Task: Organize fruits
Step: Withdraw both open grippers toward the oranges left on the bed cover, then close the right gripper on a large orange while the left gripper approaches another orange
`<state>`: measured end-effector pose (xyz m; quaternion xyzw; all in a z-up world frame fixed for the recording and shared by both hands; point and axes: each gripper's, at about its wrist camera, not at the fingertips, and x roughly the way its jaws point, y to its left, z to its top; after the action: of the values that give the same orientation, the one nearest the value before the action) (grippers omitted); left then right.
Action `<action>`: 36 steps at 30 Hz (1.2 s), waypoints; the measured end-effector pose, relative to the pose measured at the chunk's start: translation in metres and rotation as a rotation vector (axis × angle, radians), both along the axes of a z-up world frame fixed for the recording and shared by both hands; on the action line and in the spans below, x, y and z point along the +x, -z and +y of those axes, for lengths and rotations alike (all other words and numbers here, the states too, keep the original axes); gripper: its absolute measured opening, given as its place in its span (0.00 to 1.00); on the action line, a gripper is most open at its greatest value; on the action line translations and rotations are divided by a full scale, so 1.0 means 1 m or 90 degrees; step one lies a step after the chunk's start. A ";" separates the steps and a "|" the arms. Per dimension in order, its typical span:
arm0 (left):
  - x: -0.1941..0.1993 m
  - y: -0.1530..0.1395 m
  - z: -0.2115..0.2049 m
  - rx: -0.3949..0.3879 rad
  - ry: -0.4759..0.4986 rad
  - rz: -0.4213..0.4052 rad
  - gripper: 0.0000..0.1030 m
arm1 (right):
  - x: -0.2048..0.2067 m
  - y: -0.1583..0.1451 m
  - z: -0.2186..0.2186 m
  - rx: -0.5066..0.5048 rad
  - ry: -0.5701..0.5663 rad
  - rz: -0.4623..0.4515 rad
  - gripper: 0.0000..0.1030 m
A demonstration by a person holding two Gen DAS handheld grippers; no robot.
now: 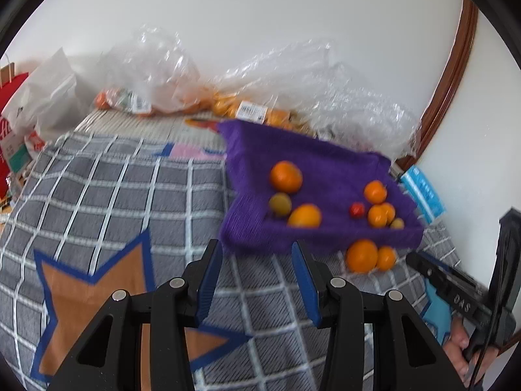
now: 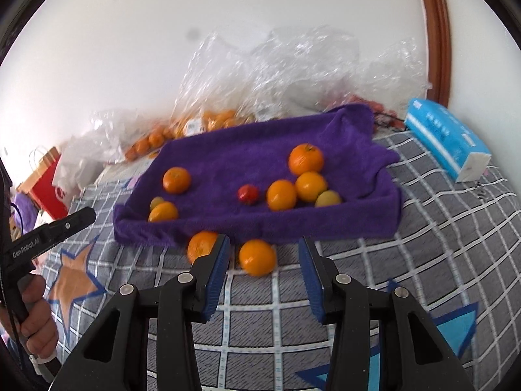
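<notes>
A purple towel-lined tray [image 1: 325, 169] [image 2: 244, 150] sits on a grey checked blanket and holds several oranges, a small red tomato [image 2: 248, 194] [image 1: 357, 209] and two yellow-green fruits. Two oranges lie on the blanket in front of the tray: one [image 2: 257, 257] [image 1: 386, 257] lies just beyond my open right gripper [image 2: 263, 254], the other [image 2: 201, 244] [image 1: 361, 255] is partly behind its left finger. My left gripper [image 1: 257, 257] is open and empty, just short of the tray's near left edge.
Clear plastic bags with more oranges [image 2: 208, 120] [image 1: 228, 104] lie along the white wall behind the tray. A blue tissue pack [image 2: 446, 137] [image 1: 423, 192] lies right of the tray. A red paper bag [image 2: 45, 176] stands at the far left. A brown door frame [image 2: 436, 32] rises at right.
</notes>
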<state>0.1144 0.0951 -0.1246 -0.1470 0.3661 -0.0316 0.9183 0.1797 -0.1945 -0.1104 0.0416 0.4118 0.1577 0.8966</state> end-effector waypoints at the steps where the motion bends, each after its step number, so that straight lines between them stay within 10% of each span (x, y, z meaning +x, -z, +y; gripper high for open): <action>1: -0.001 0.005 0.000 0.002 0.002 0.008 0.41 | 0.000 0.003 0.003 -0.003 -0.005 0.003 0.36; 18: 0.000 0.035 -0.012 0.062 0.007 0.055 0.46 | 0.028 0.043 0.029 -0.098 -0.038 0.049 0.32; 36: -0.004 0.034 -0.031 0.105 0.007 0.073 0.50 | 0.002 0.026 -0.012 -0.065 -0.022 -0.018 0.32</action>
<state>0.1099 0.0642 -0.1584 -0.0706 0.4199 0.0019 0.9048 0.1818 -0.2067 -0.1365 -0.0136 0.4071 0.1527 0.9004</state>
